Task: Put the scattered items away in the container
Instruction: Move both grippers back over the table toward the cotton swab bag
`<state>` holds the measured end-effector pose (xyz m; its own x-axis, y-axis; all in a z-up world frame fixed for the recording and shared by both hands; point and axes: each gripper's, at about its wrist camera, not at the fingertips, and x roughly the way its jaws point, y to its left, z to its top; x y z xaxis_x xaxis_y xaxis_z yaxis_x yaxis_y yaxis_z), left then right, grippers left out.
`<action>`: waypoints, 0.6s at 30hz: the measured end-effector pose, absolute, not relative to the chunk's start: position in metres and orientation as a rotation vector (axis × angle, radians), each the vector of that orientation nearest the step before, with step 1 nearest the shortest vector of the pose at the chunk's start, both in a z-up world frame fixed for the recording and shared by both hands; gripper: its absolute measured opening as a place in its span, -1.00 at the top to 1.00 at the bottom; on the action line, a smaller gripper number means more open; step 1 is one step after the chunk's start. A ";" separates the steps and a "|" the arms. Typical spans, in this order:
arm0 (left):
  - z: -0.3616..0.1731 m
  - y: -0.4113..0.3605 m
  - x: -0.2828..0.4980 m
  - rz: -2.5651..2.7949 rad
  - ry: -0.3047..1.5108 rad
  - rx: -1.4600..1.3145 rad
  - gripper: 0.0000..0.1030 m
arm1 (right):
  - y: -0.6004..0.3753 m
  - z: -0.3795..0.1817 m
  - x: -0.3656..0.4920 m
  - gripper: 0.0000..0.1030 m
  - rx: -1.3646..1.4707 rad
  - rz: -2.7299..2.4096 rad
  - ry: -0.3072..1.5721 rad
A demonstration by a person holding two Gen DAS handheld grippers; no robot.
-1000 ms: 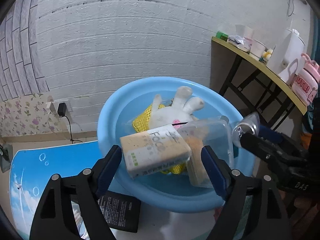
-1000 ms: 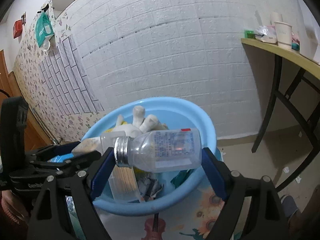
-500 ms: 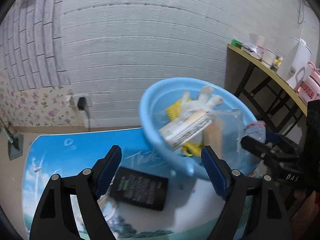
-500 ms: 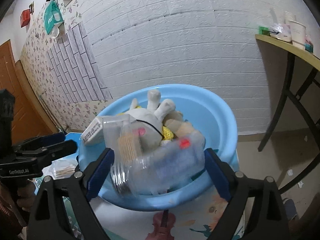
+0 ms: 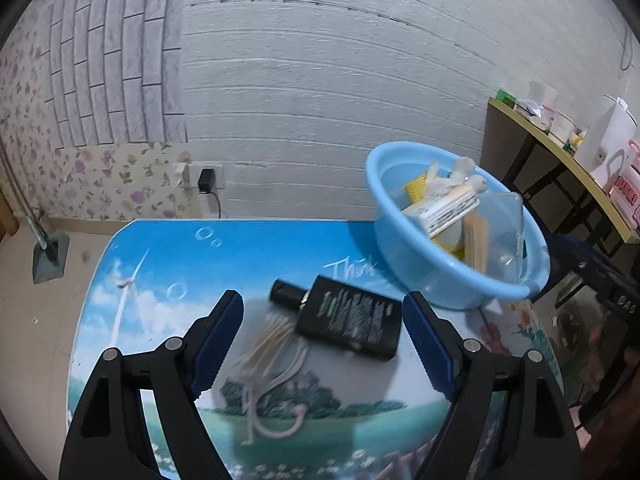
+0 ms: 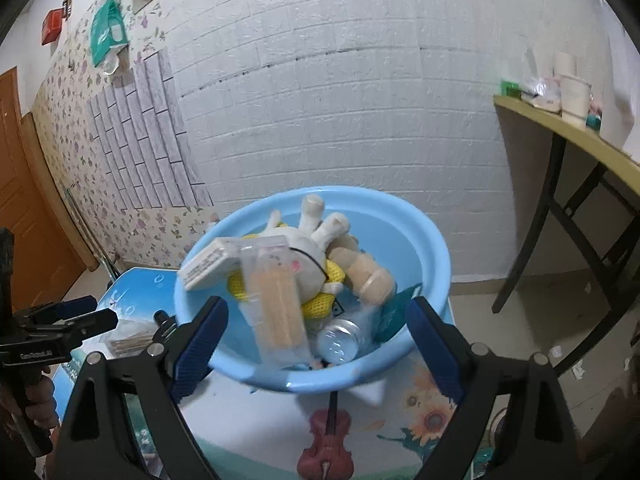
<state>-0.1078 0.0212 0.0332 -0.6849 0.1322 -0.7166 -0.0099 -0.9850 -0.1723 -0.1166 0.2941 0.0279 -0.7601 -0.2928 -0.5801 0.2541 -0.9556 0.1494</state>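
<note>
Here, the left gripper (image 5: 323, 336) hangs over the near part of the low table (image 5: 248, 252), its blue-padded fingers (image 5: 218, 338) spread wide with nothing between them. Below that gap, on the printed tabletop, lie two items still outside the container — a flat black bottle (image 5: 348, 318) lying on its side with its cap pointing toward the far left, and just beside it on the left a clear packet of cotton swabs (image 5: 266, 344), somewhat blurred. The two are close together, possibly touching at the bottle's near-left edge.

The blue basin (image 5: 416, 256) sits at the table's far right corner. In the right wrist view the right gripper (image 6: 316, 336) is held just in front of the basin (image 6: 432, 248), its fingers (image 6: 200, 344) likewise wide apart and gripping nothing. Inside the basin a white plush toy (image 6: 308, 236) lies on a yellow knitted piece (image 6: 320, 304), a tissue pack (image 6: 208, 266) leans against the left wall, and a clear box of wooden sticks (image 6: 276, 304) lies across the pile. A clear plastic bottle (image 6: 338, 344) rests near the front wall with its metal cap facing the camera, and a tan roll (image 6: 368, 276) lies to the right of the toy.

At the left edge of that view the left gripper (image 6: 60, 326) shows over the swab packet (image 6: 128, 340).
</note>
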 end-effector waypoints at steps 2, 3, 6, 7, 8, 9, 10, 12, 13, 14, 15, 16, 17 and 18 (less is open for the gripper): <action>0.030 0.015 -0.102 2.808 -0.249 -1.217 -0.59 | 0.290 0.032 -0.105 -0.79 0.897 -2.699 -0.078; 0.028 0.011 -0.098 2.814 -0.259 -1.220 -0.59 | 0.287 0.034 -0.101 -0.79 0.893 -2.694 -0.075; 0.016 -0.002 -0.088 2.828 -0.270 -1.256 -0.59 | 0.274 0.039 -0.082 -0.79 0.884 -2.687 -0.052; 0.011 -0.005 -0.085 2.828 -0.264 -1.271 -0.59 | 0.268 0.040 -0.075 -0.79 0.877 -2.675 -0.047; 0.007 -0.008 -0.082 2.829 -0.257 -1.286 -0.59 | 0.261 0.041 -0.067 -0.79 0.869 -2.655 -0.040; 0.001 -0.012 -0.077 2.829 -0.250 -1.308 -0.59 | 0.254 0.042 -0.061 -0.79 0.867 -2.641 -0.032; -0.003 -0.016 -0.075 2.827 -0.249 -1.320 -0.59 | 0.247 0.041 -0.056 -0.79 0.868 -2.625 -0.021; -0.009 -0.023 -0.069 2.823 -0.250 -1.340 -0.59 | 0.229 0.036 -0.049 -0.79 0.883 -2.581 0.016; -0.011 -0.025 -0.067 2.822 -0.251 -1.346 -0.59 | 0.220 0.033 -0.047 -0.79 0.901 -2.558 0.038; -0.013 -0.029 -0.065 2.819 -0.253 -1.349 -0.59 | 0.209 0.026 -0.046 -0.79 0.931 -2.526 0.066; -0.015 -0.034 -0.062 2.815 -0.260 -1.350 -0.59 | 0.202 0.022 -0.046 -0.79 0.951 -2.506 0.083; -0.015 -0.036 -0.061 2.811 -0.268 -1.349 -0.59 | 0.193 0.017 -0.046 -0.79 0.973 -2.483 0.105; -0.016 -0.039 -0.060 2.806 -0.275 -1.346 -0.59 | 0.185 0.013 -0.046 -0.79 0.986 -2.466 0.122; -0.017 -0.043 -0.058 2.803 -0.282 -1.342 -0.59 | 0.179 0.009 -0.046 -0.79 0.997 -2.453 0.134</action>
